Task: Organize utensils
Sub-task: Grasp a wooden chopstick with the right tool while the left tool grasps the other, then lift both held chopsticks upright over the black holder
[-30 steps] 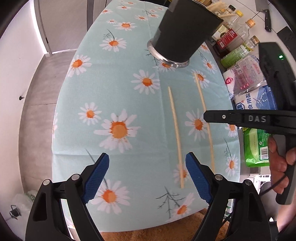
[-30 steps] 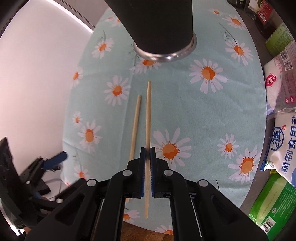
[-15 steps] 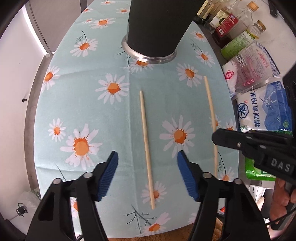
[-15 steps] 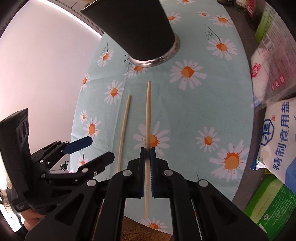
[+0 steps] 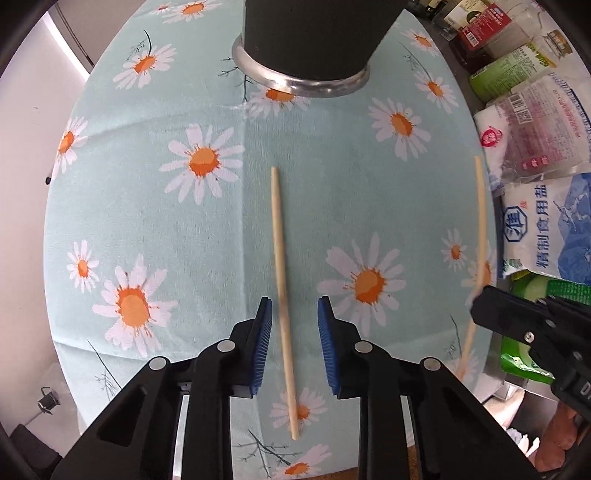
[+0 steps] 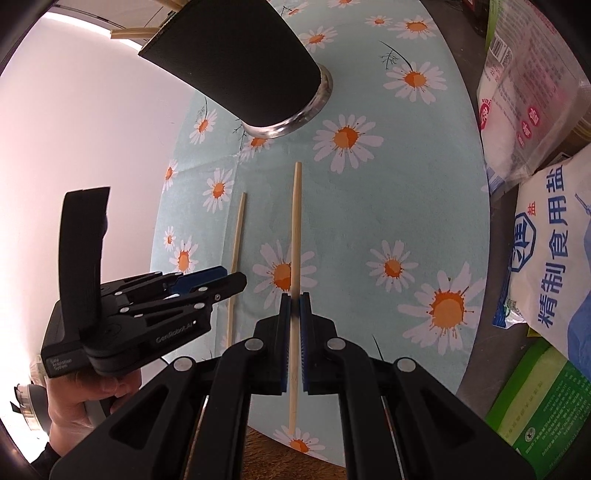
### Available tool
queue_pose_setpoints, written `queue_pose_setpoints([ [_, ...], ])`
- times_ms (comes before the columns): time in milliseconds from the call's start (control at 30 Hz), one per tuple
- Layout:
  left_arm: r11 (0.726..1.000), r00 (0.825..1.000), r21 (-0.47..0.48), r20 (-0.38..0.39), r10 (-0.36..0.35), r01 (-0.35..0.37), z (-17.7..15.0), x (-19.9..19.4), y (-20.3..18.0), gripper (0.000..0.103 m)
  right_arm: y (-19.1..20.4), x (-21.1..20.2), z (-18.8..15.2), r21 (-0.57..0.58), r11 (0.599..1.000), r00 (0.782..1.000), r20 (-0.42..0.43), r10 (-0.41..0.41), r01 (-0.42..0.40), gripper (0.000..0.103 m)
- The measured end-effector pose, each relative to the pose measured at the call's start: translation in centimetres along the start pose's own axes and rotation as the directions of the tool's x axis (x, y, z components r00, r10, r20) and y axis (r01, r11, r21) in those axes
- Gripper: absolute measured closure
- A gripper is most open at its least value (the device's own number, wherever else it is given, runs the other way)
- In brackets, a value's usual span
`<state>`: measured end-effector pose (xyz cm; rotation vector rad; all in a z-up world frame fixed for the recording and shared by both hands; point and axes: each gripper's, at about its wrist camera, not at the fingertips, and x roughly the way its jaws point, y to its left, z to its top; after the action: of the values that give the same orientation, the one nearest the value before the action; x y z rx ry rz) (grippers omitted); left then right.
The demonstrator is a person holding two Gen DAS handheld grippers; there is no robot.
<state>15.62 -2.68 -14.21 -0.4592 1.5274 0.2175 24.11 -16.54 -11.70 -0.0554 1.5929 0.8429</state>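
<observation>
Left wrist view: the left gripper [image 5: 294, 321] is pointing down at the desk [image 5: 155, 206], which is covered by a daisy-print cloth. Its blue pads are standing either side of the near chopstick [image 5: 282, 295], which is lying flat on the cloth, lengthwise toward the black holder [image 5: 314, 40] at the far edge. The jaws have just been closing, but there are gaps on both sides of the stick, so nothing is being gripped yet. Straddling the stick past its middle, toward the near end, probably leaves the far end free to drop into the holder. At the right edge, the second chopstick [image 5: 482, 229] is being carried by the right gripper, whose black jaw tips are entering the frame. Salt bags [image 5: 543, 225] and bottles are crowding the desk beyond the cloth.

Right wrist view: the right gripper [image 6: 294, 306] is clamped shut on the second chopstick [image 6: 295, 236], pinching it toward its near end. The stick is running straight out between the pads, its far tip aimed at the holder [image 6: 236, 62]. That looks like a deliberate line-up for insertion. The holder is showing tan sticks [image 6: 129, 33] poking from its mouth, so it appears to be the collection point. The left gripper [image 6: 207, 282] is hovering over the near chopstick [image 6: 236, 254], held by a hand [image 6: 85, 402].
</observation>
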Motion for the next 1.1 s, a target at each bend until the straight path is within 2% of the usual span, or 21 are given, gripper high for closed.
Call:
queue_pose_setpoints([
  [133, 1.000, 1.000, 0.006, -0.003, 0.025, -0.025, 0.6, 0.4, 0.1, 0.083, -0.1, -0.5, -0.2, -0.011, 1.000, 1.000, 0.012, -0.004, 0.004, 0.097],
  [267, 0.998, 0.998, 0.029, -0.001, 0.061, -0.061, 0.6, 0.6, -0.5, 0.096, -0.2, -0.7, -0.2, -0.018, 1.000, 1.000, 0.020, -0.002, 0.003, 0.097],
  [433, 0.994, 0.996, 0.061, 0.024, 0.087, -0.088, 1.2, 1.0, -1.6, 0.099, -0.4, -0.6, -0.1, -0.023, 1.000, 1.000, 0.023, -0.002, 0.003, 0.097],
  [567, 0.996, 0.997, 0.057, 0.031, 0.070, -0.071, 1.3, 0.7, -2.3, 0.099, -0.2, -0.2, 0.2, -0.025, 1.000, 1.000, 0.018, -0.004, 0.004, 0.097],
  [700, 0.999, 0.999, 0.032, 0.030, 0.028, -0.029, 1.1, 0.5, -0.9, 0.099, 0.2, -0.6, 0.6, -0.032, 0.999, 0.999, 0.035, 0.004, -0.003, 0.097],
  [1100, 0.999, 0.990, 0.042, 0.135, -0.032, 0.027, 0.8, -3.0, -0.6, 0.099, 1.7, -0.7, 1.3, -0.061, 0.998, 0.998, 0.058, 0.037, -0.034, 0.097],
])
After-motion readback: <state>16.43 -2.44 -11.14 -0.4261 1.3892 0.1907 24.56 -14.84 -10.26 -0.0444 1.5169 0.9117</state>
